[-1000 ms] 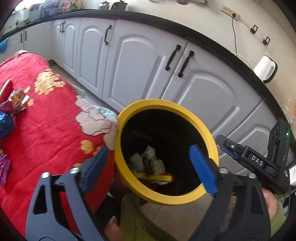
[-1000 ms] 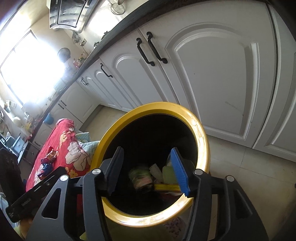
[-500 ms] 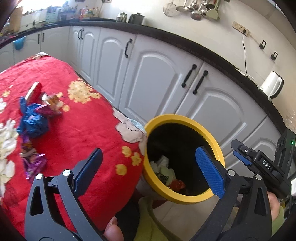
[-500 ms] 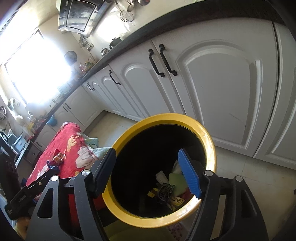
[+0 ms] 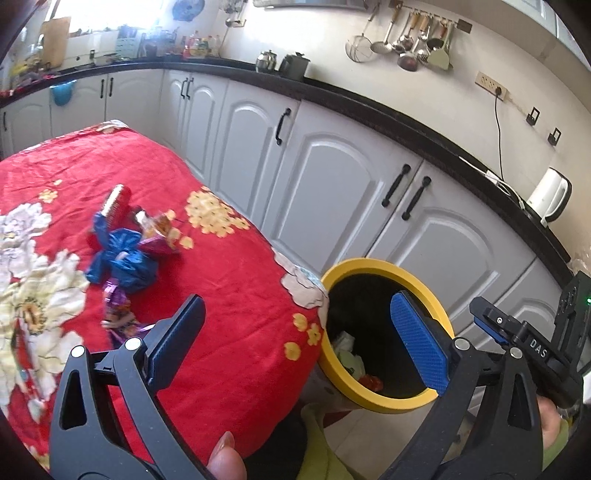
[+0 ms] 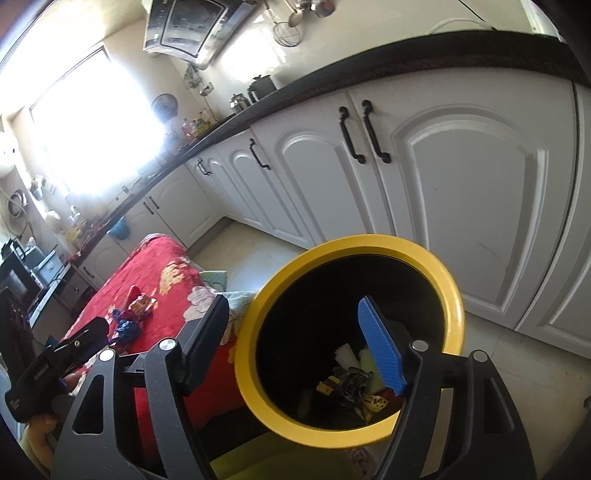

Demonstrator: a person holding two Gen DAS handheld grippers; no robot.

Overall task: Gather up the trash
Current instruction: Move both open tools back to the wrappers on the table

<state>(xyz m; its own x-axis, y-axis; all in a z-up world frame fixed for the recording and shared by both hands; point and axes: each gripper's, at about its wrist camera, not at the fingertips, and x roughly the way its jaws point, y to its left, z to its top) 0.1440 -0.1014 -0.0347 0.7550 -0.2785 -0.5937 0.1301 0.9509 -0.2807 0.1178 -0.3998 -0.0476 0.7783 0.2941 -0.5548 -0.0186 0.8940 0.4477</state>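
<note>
Both grippers, the left gripper (image 5: pixel 295 339) and the right gripper (image 6: pixel 295 347), are held spread and empty above the yellow-rimmed bin (image 5: pixel 436 306). Discarded trash (image 6: pixel 351 380) is seen inside the bin. Beyond the bin, left of it, crumpled wrappers (image 5: pixel 125 254) are left on the red floral tablecloth (image 5: pixel 229 280).

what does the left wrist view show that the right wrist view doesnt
Only the left wrist view shows the white electric kettle on the counter and the purple foil wrapper on the red floral tablecloth. Only the right wrist view shows the steel range hood and bright window. Both show the yellow-rimmed black trash bin and crumpled blue wrapper.
</note>
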